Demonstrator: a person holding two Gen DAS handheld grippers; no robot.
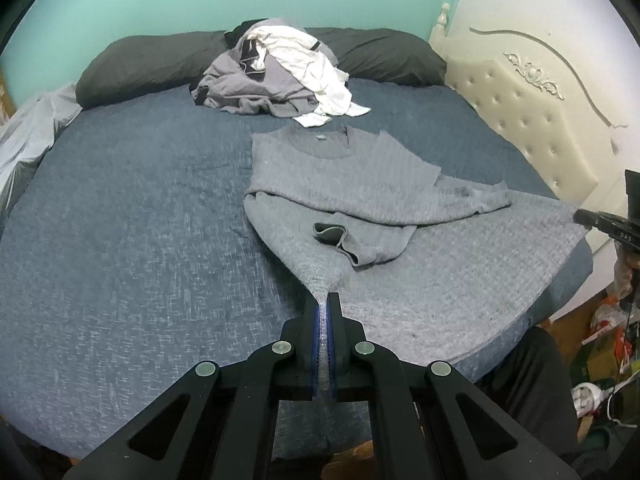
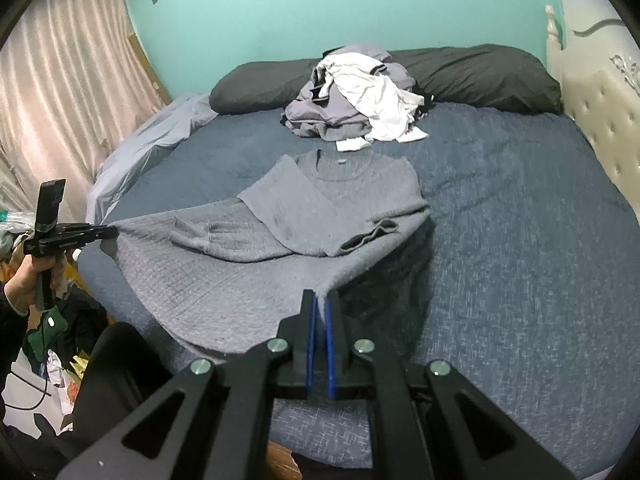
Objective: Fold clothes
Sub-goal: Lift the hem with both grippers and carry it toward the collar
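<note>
A grey knit sweater (image 1: 340, 172) lies on the blue bed, collar at the far end and both sleeves folded across its front. Its near hem is lifted off the bed and stretched between the two grippers. My left gripper (image 1: 323, 300) is shut on one hem corner, the knit bunched between its blue pads. The right wrist view shows my right gripper (image 2: 320, 294) shut on the other corner of the sweater (image 2: 344, 200). Each gripper shows in the other's view: the right gripper (image 1: 578, 216) at the far right, the left gripper (image 2: 110, 232) held by a hand at the left.
A pile of grey and white clothes (image 1: 276, 72) sits at the back of the bed (image 1: 120, 220) against black pillows (image 1: 136, 64). A cream tufted headboard (image 1: 532, 120) stands on the right. Curtains (image 2: 60, 80) hang at the left, and bags and clutter (image 2: 48, 360) cover the floor.
</note>
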